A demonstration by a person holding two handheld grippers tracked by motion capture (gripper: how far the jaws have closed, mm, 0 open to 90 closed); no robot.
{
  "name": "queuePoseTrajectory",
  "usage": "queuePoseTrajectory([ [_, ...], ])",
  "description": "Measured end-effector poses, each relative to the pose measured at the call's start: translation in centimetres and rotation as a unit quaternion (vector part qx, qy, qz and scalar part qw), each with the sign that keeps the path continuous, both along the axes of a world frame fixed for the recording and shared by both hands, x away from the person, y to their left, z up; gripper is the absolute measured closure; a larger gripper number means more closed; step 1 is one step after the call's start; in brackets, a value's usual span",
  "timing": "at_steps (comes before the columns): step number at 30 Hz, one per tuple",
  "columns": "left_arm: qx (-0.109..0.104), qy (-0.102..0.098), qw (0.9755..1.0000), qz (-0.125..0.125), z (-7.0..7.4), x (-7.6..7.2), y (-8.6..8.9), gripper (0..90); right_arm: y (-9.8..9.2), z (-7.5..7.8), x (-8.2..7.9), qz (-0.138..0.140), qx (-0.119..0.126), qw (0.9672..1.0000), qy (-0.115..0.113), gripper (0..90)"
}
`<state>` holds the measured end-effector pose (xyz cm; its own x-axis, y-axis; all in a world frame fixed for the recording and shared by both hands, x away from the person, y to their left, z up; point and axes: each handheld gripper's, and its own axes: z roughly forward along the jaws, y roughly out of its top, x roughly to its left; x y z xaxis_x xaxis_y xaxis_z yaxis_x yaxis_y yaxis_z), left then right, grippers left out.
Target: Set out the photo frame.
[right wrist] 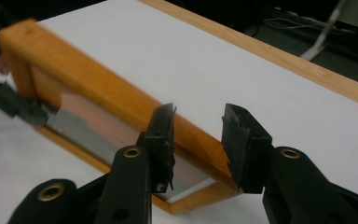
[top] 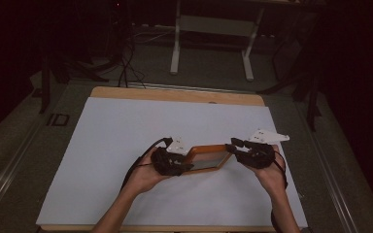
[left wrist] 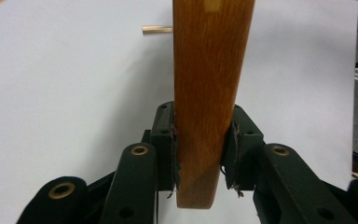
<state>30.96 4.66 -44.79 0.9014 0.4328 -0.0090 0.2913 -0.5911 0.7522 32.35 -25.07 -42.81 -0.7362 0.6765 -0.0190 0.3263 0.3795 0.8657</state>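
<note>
A wooden picture frame (top: 209,156) with a glass pane is held a little above the white sheet, between my two grippers. My left gripper (top: 182,165) is shut on the frame's left end. In the left gripper view its pads (left wrist: 173,149) press both sides of the wooden rail (left wrist: 209,93). My right gripper (top: 235,145) is at the frame's right end. In the right gripper view the right gripper (right wrist: 198,135) stands open, with the frame's corner (right wrist: 214,163) between its jaws and a gap at the left pad. The frame (right wrist: 98,88) runs away to the left.
A white sheet (top: 126,126) covers a wooden table (top: 175,94). A short brass-coloured rod (left wrist: 157,30) lies on the sheet beyond the frame. Behind the table stand a white desk frame (top: 211,29) and floor cables (top: 126,63). Dark stands flank the table.
</note>
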Motion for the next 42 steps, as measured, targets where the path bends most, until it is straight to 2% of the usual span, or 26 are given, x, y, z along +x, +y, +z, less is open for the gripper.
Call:
queuePoseTrajectory([
  [3, -0.016, -0.002, 0.9999, 0.003, 0.5, -0.1, 0.5, 69.2, 0.4, 0.0, -0.1, 0.024, -0.001, 0.9997, 0.000, 59.2],
  [8, -0.011, -0.011, 0.9999, -0.003, 1.5, 0.0, 1.0, 69.3, 1.6, 0.2, -0.2, 0.090, -0.013, 0.9958, 0.008, 48.4],
  [11, -0.010, -0.017, 0.9998, -0.011, 2.2, 0.1, 1.1, 69.3, 2.2, 0.3, -0.1, 0.107, -0.014, 0.9941, 0.005, 44.7],
  [13, -0.010, -0.017, 0.9998, -0.011, 2.2, 0.1, 1.1, 69.3, 2.4, 0.3, -0.1, 0.109, -0.012, 0.9940, 0.003, 44.7],
  [14, -0.003, -0.023, 0.9995, -0.023, 3.1, 0.1, 1.3, 69.3, 2.7, 0.4, 0.0, 0.117, -0.009, 0.9931, 0.000, 41.5],
  [18, 0.000, -0.028, 0.9988, -0.041, 4.0, 0.1, 1.5, 69.2, 3.5, 0.6, 0.1, 0.139, -0.005, 0.9902, -0.007, 37.3],
  [25, 0.026, -0.045, 0.9952, -0.083, 5.0, -0.4, 1.1, 69.0, 5.1, 0.4, 0.0, 0.176, -0.022, 0.9840, -0.007, 33.9],
  [28, 0.030, -0.050, 0.9939, -0.093, 5.1, -0.3, 0.9, 68.9, 5.7, 0.2, 0.1, 0.188, -0.029, 0.9817, -0.009, 34.5],
  [31, 0.023, -0.047, 0.9948, -0.087, 5.0, 0.0, 0.9, 68.7, 6.1, 0.2, 0.1, 0.195, -0.035, 0.9801, -0.009, 41.5],
  [34, 0.006, -0.045, 0.9960, -0.078, 4.8, 0.2, 1.3, 67.4, 6.2, 0.3, -0.1, 0.195, -0.044, 0.9796, -0.020, 49.7],
  [37, -0.018, -0.025, 0.9972, -0.068, 4.6, 0.4, 1.7, 64.7, 5.8, 0.3, -0.3, 0.201, -0.039, 0.9785, -0.023, 55.0],
  [41, -0.051, -0.013, 0.9976, -0.046, 4.5, 0.7, 2.1, 54.8, 5.5, 0.3, -0.6, 0.206, -0.038, 0.9774, -0.029, 62.5],
  [42, -0.059, -0.010, 0.9974, -0.041, 4.5, 0.8, 2.3, 51.3, 5.4, 0.3, -0.7, 0.203, -0.036, 0.9781, -0.028, 64.1],
])
